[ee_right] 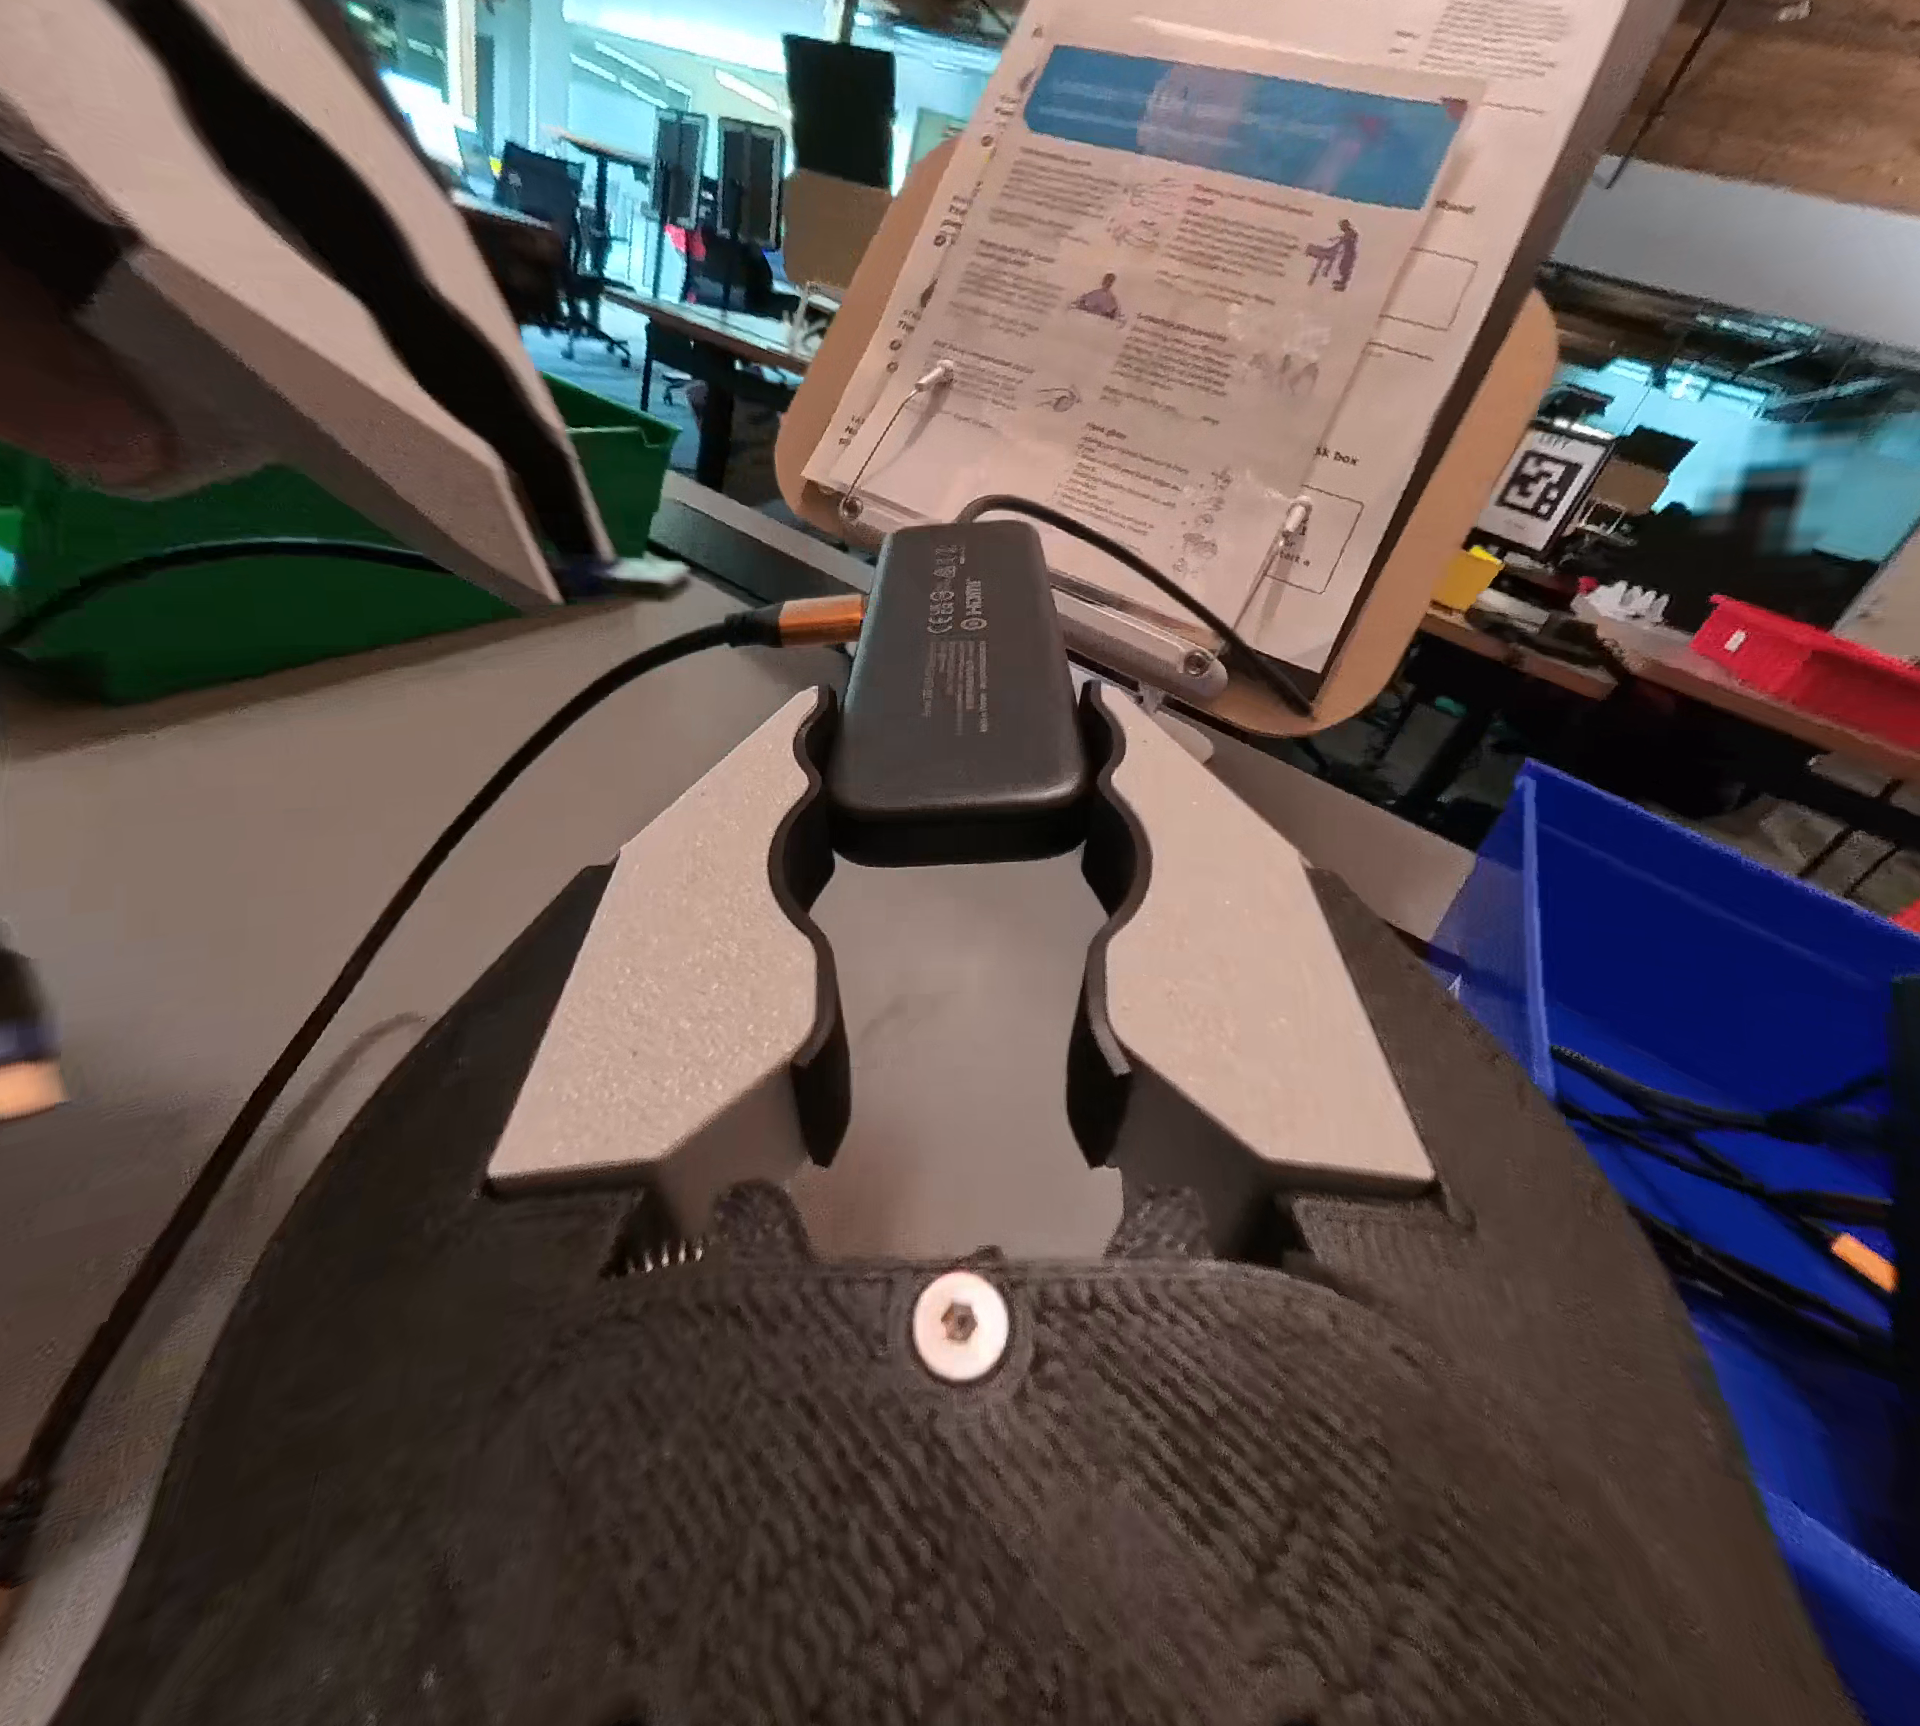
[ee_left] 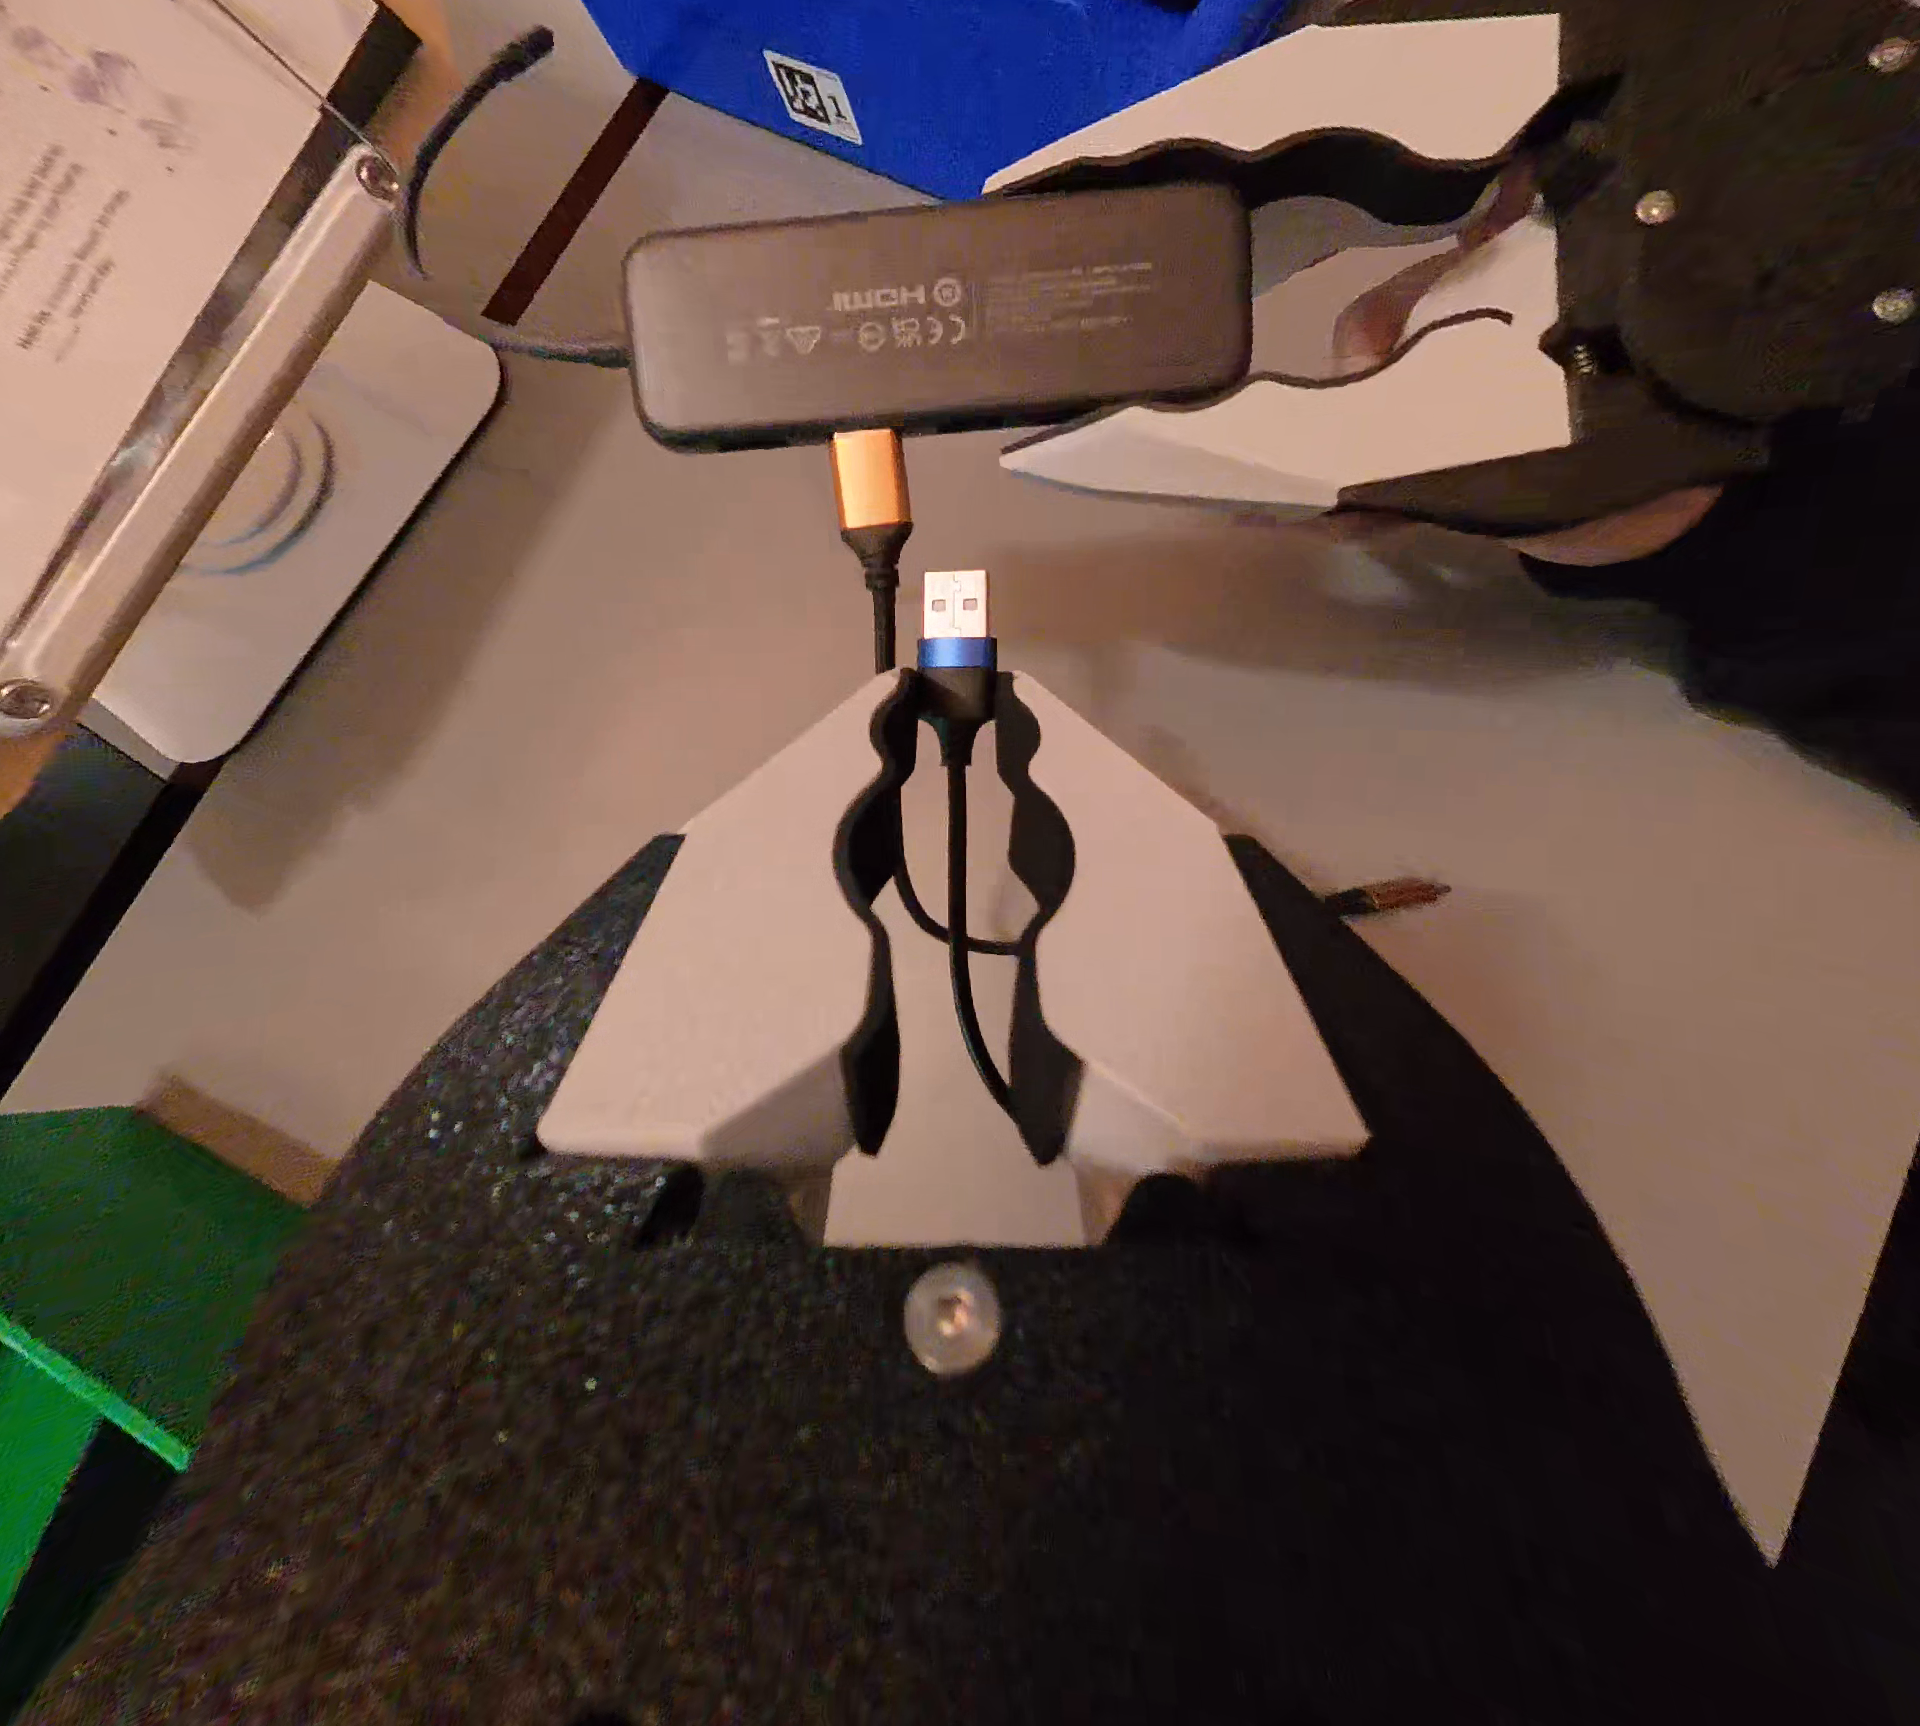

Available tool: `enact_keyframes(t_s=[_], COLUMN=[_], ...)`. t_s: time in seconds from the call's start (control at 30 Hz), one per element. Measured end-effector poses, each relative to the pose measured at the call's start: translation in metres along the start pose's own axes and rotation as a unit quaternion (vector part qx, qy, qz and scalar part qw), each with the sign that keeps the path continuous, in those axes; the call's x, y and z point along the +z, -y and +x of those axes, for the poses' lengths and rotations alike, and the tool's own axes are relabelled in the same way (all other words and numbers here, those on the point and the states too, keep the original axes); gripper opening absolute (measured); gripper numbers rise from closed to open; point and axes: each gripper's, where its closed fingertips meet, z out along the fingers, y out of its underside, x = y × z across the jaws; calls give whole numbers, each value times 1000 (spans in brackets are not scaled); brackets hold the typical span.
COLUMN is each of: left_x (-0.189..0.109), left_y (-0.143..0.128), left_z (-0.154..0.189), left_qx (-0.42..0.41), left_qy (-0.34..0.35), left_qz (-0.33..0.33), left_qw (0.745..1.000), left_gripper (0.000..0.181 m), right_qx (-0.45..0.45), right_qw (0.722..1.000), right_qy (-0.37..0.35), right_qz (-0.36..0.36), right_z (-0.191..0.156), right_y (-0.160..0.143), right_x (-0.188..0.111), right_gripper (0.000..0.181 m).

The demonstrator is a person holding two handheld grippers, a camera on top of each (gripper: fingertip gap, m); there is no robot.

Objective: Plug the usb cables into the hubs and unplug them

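Two bins flank the grey table (ee_left: pixel 1351 741): a blue bin (ee_left: pixel 831 14) holding a tangle of dark cables with orange-tipped ends, and a green bin (ee_right: pixel 260 575) whose contents are cut off. The right gripper (ee_right: pixel 956 741) clamps one end of the black hub (ee_right: pixel 951 668), held above the table with its printed underside up. An orange-sleeved plug (ee_left: pixel 871 487) sits in the hub's long side. The left gripper (ee_left: pixel 951 689) pinches a blue-collared USB plug (ee_left: pixel 956 611), its metal tip just short of the hub, beside the orange plug. Its black cable (ee_left: pixel 961 897) loops back between the fingers. Sheets on a stand (ee_right: pixel 1195 274) are blurred.
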Motion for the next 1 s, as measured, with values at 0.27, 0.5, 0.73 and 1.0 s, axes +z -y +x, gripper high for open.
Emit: enact_keyframes(t_s=[0.27,0.5,0.73,1.0], left_x=[12,17,22,26], left_y=[-2,-1,3,5], left_z=[-4,-3,-3,-3], left_qx=[-9,-6,-3,-1], left_qy=[17,22,43,63], left_qz=[-10,-11,-4,5], left_qw=[1000,1000,999,998], left_gripper=[12,13,13,12], right_qx=[-5,-22,-30,-28], right_qw=[1000,1000,999,999], right_qy=[13,15,-5,-12], right_qz=[-4,-8,-20,-25], right_z=[-18,-23,-20,-20], right_y=[0,-2,-4,-5], right_x=[5,6,7,8], right_gripper=[46,46,46,46])
